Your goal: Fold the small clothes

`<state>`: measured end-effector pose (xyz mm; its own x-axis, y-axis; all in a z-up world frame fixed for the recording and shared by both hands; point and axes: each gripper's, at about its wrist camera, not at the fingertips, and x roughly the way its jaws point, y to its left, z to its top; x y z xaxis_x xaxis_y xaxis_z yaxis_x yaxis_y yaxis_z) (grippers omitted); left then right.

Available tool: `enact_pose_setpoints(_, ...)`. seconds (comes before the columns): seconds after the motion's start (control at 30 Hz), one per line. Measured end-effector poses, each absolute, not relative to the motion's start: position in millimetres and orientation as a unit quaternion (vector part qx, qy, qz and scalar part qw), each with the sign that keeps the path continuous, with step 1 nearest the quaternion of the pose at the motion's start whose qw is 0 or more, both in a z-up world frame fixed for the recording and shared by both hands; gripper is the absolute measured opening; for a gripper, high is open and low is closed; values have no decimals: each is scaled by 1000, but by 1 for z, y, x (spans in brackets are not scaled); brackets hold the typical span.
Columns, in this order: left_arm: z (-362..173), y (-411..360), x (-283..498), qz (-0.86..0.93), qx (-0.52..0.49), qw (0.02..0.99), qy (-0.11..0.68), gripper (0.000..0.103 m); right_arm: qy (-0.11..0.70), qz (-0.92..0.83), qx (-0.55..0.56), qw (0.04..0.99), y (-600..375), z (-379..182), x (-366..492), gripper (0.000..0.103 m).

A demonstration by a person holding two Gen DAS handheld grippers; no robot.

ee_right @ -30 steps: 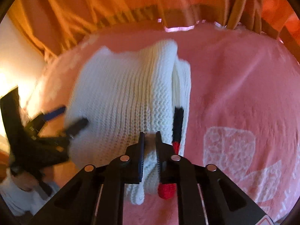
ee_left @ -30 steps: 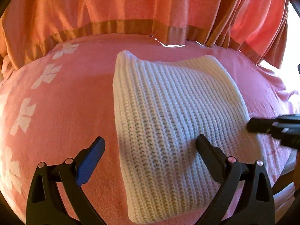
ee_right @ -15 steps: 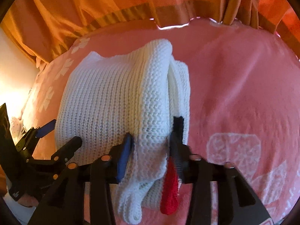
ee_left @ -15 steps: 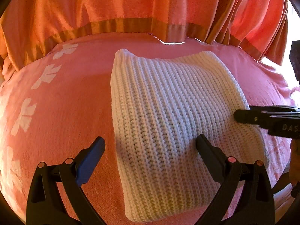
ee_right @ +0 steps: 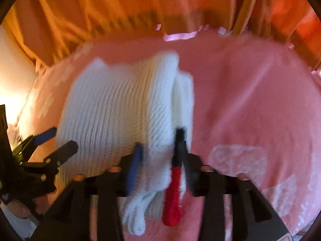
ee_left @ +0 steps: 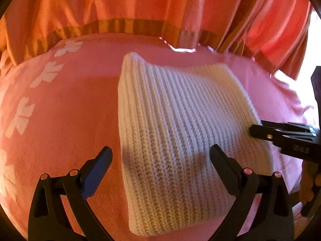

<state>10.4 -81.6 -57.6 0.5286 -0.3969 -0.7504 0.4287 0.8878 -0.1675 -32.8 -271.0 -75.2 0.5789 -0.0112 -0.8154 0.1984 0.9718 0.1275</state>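
A white knit garment [ee_left: 180, 130] lies folded into a thick rectangle on the pink blanket [ee_left: 70, 110]. My left gripper [ee_left: 160, 150] hovers open over its near left part, its fingers straddling the garment's left edge without touching. In the right wrist view the garment [ee_right: 120, 110] shows stacked layers on its right side. My right gripper [ee_right: 159, 140] has its jaws opening, with the garment's near right corner loose between the fingers. A red and black strip [ee_right: 172, 196] hangs at that corner beside the right finger. From the left wrist view the right gripper [ee_left: 258, 129] reaches in from the right edge.
Orange curtains [ee_left: 140, 6] hang along the far edge of the blanket. White flower prints [ee_left: 20, 118] mark the blanket's left side, and pale prints [ee_right: 238, 160] its right. A hand [ee_left: 309, 182] holds the right gripper at the frame's edge. The left gripper [ee_right: 62, 140] shows at the left.
The right gripper's jaws have spread from a tight pinch on the garment's corner to a wide gap. The garment's right side has settled flatter. The left gripper has stayed put.
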Motion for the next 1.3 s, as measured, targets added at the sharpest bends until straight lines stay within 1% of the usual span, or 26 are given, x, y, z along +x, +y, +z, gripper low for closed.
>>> enact_pose_setpoints(0.03, -55, -79, 12, -237, 8, 875, 422, 95, 451, -68, 100, 884, -274, -75, -35, 68)
enact_pose_setpoints(0.07, -55, -76, 15, -241, -6, 874, 421, 96, 457, -72, 99, 881, -277, -80, -33, 70)
enact_pose_setpoints(0.13, -59, -76, 21, -247, -24, 867, 432, 96, 483, -63, 126, 864, -284, -97, -24, 71)
enact_pose_setpoints(0.23, -77, -77, 36, -251, -59, 844, 470, 96, 515, -14, 213, 830, -293, -127, -13, 71)
enact_pose_setpoints(0.27, -83, -77, 40, -252, -70, 835, 483, 96, 518, -5, 231, 823, -292, -132, -11, 72)
enact_pose_setpoints(0.3, -89, -78, 43, -255, -82, 827, 494, 96, 520, 2, 242, 819, -293, -137, -8, 77)
enact_pose_setpoints(0.4, -103, -76, 54, -274, -127, 799, 520, 96, 519, 10, 261, 814, -291, -144, -4, 77)
enact_pose_setpoints(0.43, -105, -76, 56, -281, -138, 795, 520, 96, 516, 12, 273, 812, -292, -147, -3, 72)
enact_pose_setpoints(0.47, -105, -77, 56, -287, -137, 795, 517, 89, 514, 16, 274, 812, -291, -146, -3, 65)
enact_pose_setpoints(0.5, -104, -78, 56, -288, -132, 797, 515, 85, 509, 21, 277, 814, -290, -144, -3, 53)
enact_pose_setpoints(0.53, -100, -82, 54, -292, -121, 800, 510, 73, 503, 23, 279, 817, -291, -139, -5, 42)
enact_pose_setpoints(0.57, -94, -84, 51, -296, -111, 805, 503, 59, 496, 26, 276, 823, -291, -132, -9, 38)
enact_pose_setpoints(0.63, -75, -91, 44, -309, -87, 811, 489, 49, 473, 22, 262, 841, -289, -113, -20, 33)
enact_pose_setpoints(0.67, -63, -95, 39, -317, -79, 813, 481, 46, 461, 25, 260, 848, -288, -102, -25, 32)
enact_pose_setpoints(0.7, -53, -97, 35, -328, -76, 814, 473, 45, 450, 27, 259, 854, -288, -92, -31, 31)
enact_pose_setpoints(0.9, 53, -119, -16, -397, -41, 827, 396, 45, 334, 7, 230, 914, -287, 11, -106, 31)
enact_pose_setpoints(0.97, 96, -120, -35, -419, -35, 836, 352, 45, 283, 2, 208, 936, -279, 59, -136, 31)
enact_pose_setpoints(1.03, 142, -111, -57, -440, -38, 845, 302, 46, 238, 4, 187, 953, -266, 103, -158, 31)
enact_pose_setpoints(1.17, 208, -81, -85, -459, -51, 857, 229, 47, 157, 26, 151, 976, -240, 176, -192, 31)
enact_pose_setpoints(1.23, 238, -60, -93, -462, -58, 863, 196, 48, 130, 43, 136, 981, -225, 202, -196, 32)
enact_pose_setpoints(1.3, 256, -45, -94, -460, -61, 868, 176, 48, 113, 59, 124, 984, -210, 221, -195, 32)
